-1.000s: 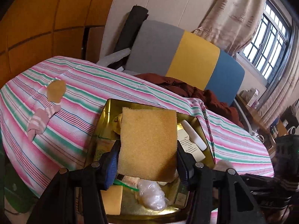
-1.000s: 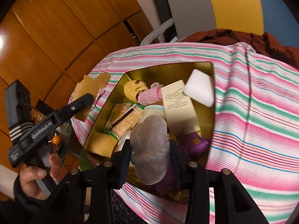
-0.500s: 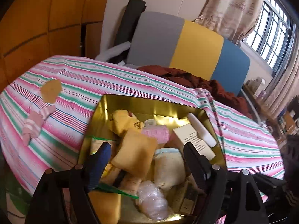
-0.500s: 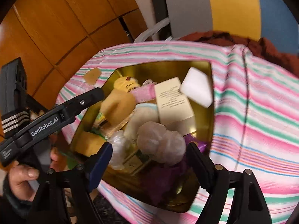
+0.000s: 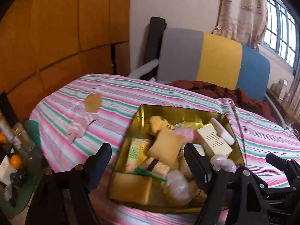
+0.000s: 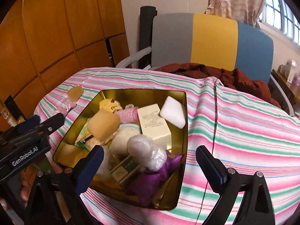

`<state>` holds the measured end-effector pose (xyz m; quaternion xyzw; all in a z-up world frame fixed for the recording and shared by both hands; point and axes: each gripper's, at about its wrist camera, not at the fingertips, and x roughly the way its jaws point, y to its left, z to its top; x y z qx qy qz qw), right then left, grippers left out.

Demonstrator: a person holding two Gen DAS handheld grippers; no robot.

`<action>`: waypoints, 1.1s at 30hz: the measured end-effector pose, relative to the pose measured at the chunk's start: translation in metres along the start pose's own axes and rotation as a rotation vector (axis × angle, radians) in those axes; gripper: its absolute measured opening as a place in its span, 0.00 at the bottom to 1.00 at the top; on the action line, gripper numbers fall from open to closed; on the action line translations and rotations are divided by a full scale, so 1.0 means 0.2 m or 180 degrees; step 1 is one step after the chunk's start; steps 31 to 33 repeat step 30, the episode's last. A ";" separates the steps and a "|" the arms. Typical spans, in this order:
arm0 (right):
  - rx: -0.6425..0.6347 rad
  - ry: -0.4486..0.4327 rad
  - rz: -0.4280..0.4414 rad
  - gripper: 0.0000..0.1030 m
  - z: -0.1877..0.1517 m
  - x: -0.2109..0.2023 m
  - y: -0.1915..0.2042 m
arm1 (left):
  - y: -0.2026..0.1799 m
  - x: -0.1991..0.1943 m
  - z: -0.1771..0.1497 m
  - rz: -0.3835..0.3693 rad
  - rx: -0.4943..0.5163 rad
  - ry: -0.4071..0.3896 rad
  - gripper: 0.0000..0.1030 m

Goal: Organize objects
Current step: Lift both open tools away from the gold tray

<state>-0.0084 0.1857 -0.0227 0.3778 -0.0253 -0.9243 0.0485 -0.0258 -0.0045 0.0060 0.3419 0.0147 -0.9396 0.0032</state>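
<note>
A gold tin box [image 5: 180, 110] [image 6: 144, 93] sits on the striped tablecloth, filled with several items. A tan sponge [image 5: 166, 147] [image 6: 103, 124] lies tilted on the pile, beside a cream carton [image 5: 213, 141] [image 6: 154, 123], a pink roller [image 6: 126, 114] and a white block [image 6: 173, 111]. A clear plastic wad [image 6: 147, 151] rests near the front, over a purple wrapper [image 6: 150, 180]. My left gripper [image 5: 148, 159] is open above the box's near left corner, holding nothing. My right gripper [image 6: 150, 161] is open above the box's near edge, also with nothing between its fingers.
A pink striped sock [image 5: 80, 124] [image 6: 65, 106] and a tan scrap [image 5: 92, 102] [image 6: 75, 93] lie on the cloth left of the box. A grey, yellow and blue chair [image 6: 211, 41] with a brown garment [image 6: 215, 73] stands behind. Jars and oranges [image 5: 16, 159] crowd the low left side.
The left gripper let go of the tan sponge and the right let go of the plastic wad; both items now lie in the box. Both grippers opened and drew back.
</note>
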 end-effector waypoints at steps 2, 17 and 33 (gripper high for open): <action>0.0001 -0.0002 -0.0034 0.96 -0.02 0.00 0.01 | 0.02 -0.02 -0.03 -0.0063 -0.0053 0.0016 0.79; -0.0004 -0.0053 -0.0133 0.96 -0.07 -0.03 0.03 | 0.18 -0.04 -0.16 -0.0046 -0.0234 0.0059 0.70; 0.0050 -0.0156 -0.0258 0.96 -0.06 -0.05 0.01 | 0.13 -0.07 -0.17 -0.0056 -0.0165 -0.0081 0.59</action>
